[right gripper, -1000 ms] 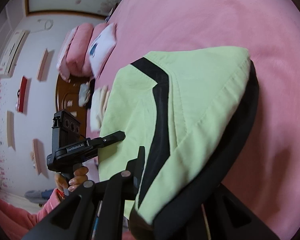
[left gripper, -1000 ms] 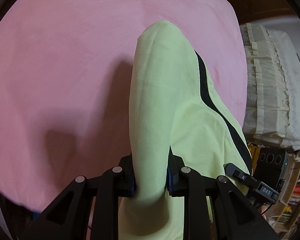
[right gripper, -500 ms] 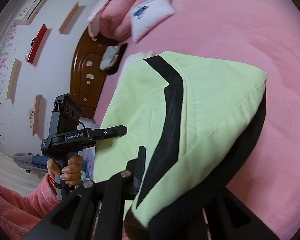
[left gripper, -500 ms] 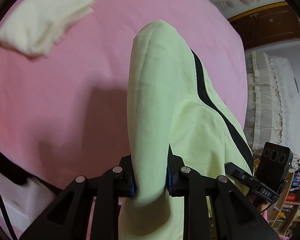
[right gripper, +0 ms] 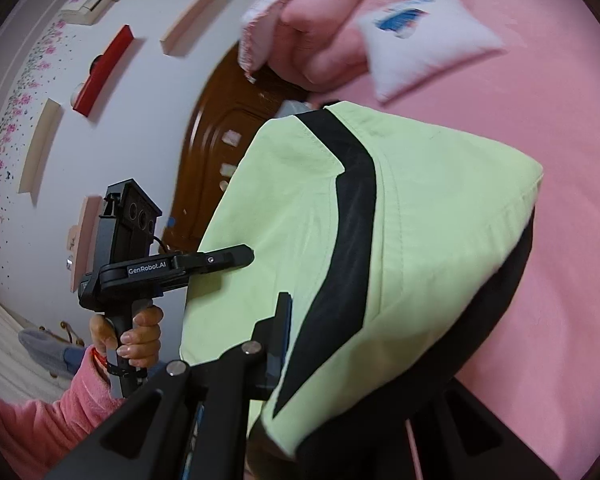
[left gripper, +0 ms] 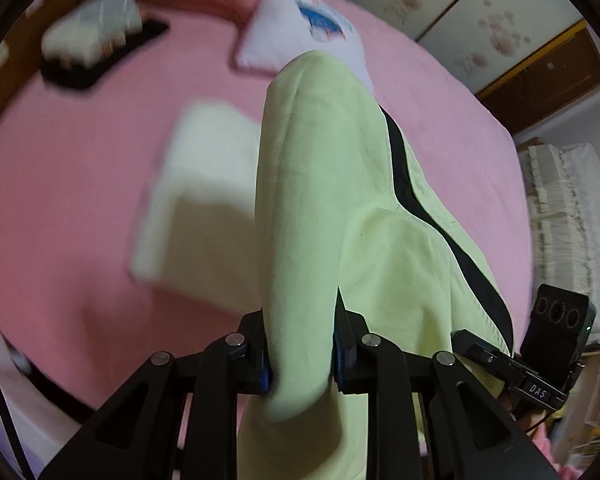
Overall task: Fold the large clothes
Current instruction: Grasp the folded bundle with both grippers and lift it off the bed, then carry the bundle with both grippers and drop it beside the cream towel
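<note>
Above the pink bed [left gripper: 60,208], a folded cream cloth [left gripper: 204,184] lies at left, partly shadowed. The left gripper [left gripper: 302,354] is clenched on a bunched fold of the lime-green garment [left gripper: 320,208], which hangs lifted between both tools. The right gripper [right gripper: 364,344] pinches the same garment along its black-trimmed edge. A white cushion [left gripper: 300,36] lies beyond, near pink pillows [right gripper: 320,24].

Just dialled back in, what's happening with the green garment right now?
A person has the lime-green garment with black trim pinched in both handheld grippers. The left gripper is shut on a bunched fold, and the right gripper clamps another edge. The garment hangs lifted above the pink bed, over a folded white cloth lying near a white pillow.
</note>
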